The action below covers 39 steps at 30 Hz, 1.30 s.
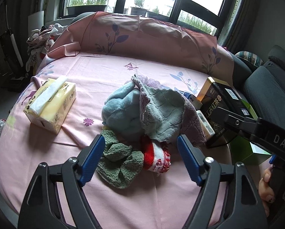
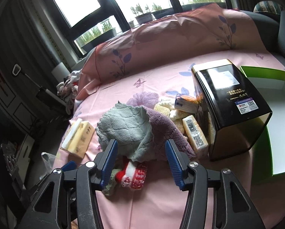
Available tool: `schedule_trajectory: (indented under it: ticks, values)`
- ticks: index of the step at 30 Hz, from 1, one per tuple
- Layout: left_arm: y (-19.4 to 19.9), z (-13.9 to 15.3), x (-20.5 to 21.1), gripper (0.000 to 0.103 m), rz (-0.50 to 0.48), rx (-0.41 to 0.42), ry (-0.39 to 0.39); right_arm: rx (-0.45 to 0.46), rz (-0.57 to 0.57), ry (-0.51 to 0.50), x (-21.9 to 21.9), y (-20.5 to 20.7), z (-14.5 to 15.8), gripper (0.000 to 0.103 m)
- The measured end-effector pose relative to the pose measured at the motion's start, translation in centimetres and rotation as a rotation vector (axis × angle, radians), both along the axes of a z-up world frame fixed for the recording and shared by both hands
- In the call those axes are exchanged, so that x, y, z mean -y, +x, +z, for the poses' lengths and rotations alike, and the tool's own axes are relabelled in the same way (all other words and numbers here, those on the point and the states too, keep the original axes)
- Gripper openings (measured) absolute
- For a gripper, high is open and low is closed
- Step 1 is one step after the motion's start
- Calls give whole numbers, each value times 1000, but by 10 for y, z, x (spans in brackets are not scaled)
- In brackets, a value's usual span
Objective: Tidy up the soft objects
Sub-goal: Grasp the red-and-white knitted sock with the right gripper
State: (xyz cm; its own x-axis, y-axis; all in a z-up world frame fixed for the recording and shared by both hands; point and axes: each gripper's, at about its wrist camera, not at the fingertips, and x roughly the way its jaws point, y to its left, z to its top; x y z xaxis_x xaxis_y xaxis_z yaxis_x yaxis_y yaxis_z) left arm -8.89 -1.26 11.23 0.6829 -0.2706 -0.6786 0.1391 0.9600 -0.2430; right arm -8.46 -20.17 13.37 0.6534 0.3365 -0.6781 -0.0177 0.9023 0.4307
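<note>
One green box (image 2: 264, 126) empty; both hand-held grippers (image 1: 140, 160) (image 2: 140, 164) open over cloths (image 2: 127, 131).

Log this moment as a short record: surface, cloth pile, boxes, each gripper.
surface: pink floral bedsheet
pile: blue towel, grey-green cloth, purple cloth, dark green cloth, red-and-white knit, heaped together
boxes: tissue pack apart from the pile; black tin beside the open green box
left gripper: open, over the dark green cloth
right gripper: open, at the pile's near edge
</note>
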Motion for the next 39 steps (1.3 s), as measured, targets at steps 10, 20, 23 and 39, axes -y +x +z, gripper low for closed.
schedule_trajectory:
  ticks: [10, 20, 23, 39]
  values:
    - [4, -24, 33, 35, -239, -146, -201, -173, 77, 205, 10, 16, -37, 49]
    - [18, -43, 36, 24, -180, -212, -155, -350, 141, 233, -17, 34, -81, 49]
    - [24, -52, 32, 24, -171, -248, -148, -386, 149, 250, -24, 40, -94, 49]
    - [24, -54, 35, 26, -190, -222, -76, -362, 148, 278, -33, 39, -100, 42]
